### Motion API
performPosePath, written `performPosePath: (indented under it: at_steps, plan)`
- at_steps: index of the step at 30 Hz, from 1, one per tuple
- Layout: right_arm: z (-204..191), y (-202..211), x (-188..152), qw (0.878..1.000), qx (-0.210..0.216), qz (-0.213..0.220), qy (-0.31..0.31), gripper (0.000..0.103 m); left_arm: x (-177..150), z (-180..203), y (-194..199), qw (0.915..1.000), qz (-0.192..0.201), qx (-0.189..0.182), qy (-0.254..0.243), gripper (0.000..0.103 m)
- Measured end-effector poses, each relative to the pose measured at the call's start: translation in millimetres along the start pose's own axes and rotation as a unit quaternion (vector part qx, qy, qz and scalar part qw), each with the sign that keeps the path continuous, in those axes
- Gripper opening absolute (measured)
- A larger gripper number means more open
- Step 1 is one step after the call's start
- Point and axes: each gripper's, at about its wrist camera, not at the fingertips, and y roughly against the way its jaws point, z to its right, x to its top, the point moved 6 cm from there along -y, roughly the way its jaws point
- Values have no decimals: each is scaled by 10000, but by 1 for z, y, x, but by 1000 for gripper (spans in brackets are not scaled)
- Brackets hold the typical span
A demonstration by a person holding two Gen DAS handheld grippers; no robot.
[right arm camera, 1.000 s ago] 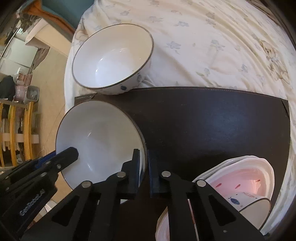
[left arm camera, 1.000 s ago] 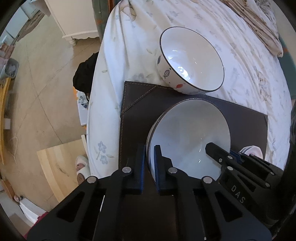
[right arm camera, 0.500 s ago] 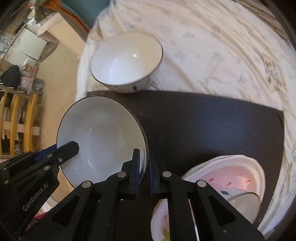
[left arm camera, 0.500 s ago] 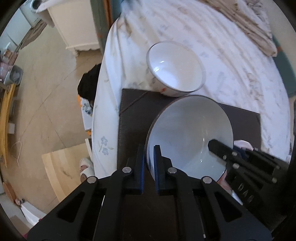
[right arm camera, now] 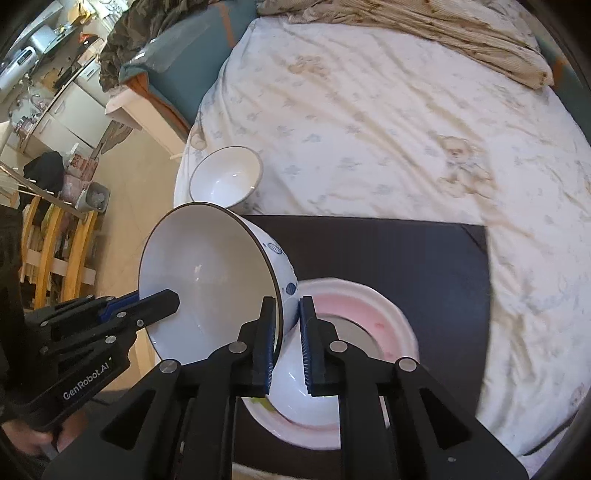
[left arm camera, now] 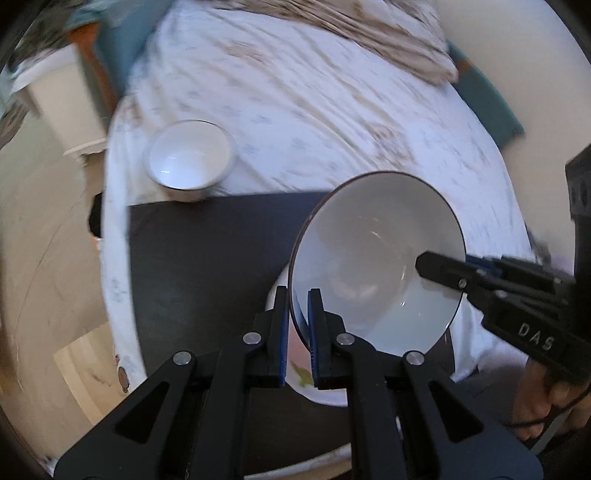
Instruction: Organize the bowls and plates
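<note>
A large white bowl (left arm camera: 369, 266) with a dark rim hangs tilted in the air above the dark mat (left arm camera: 207, 251), held from both sides. My left gripper (left arm camera: 298, 295) is shut on its near rim. In the right wrist view my right gripper (right arm camera: 287, 302) has the opposite rim of the same bowl (right arm camera: 210, 280) between its pads; its jaws are opening but still press on the wall. Under the bowl lies a pink-and-white plate stack (right arm camera: 369, 321). A smaller white bowl (right arm camera: 225, 177) stands at the mat's far left corner.
The mat (right arm camera: 388, 258) lies on a bed with a flowered sheet (right arm camera: 369, 129); a crumpled blanket (right arm camera: 461, 33) is at the far edge. The bed drops to the floor (right arm camera: 147, 177) on the left, where wooden chairs (right arm camera: 55, 236) stand.
Both grippers have lifted the large bowl off the mat and carried it right, over the pink plate stack. The bowl now tilts more. The small bowl stayed put.
</note>
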Motion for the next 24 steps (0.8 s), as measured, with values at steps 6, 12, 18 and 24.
performPosePath:
  at_steps: [6, 12, 18, 24]
  plan:
    - [30, 5, -35, 9998, 42, -155, -111, 17, -15, 24, -20, 9989, -306, 44, -346, 7]
    - [46, -21, -68, 9972, 422, -365, -491, 18, -23, 25, -36, 9973, -432, 327, -498, 7]
    - [58, -38, -79, 9935, 745, -349, -781, 17, -25, 28, -47, 9961, -496, 320, -653, 7]
    - [73, -45, -87, 9849, 1130, -371, -1255, 18, -29, 33, -59, 9945, -672, 316, -738, 7]
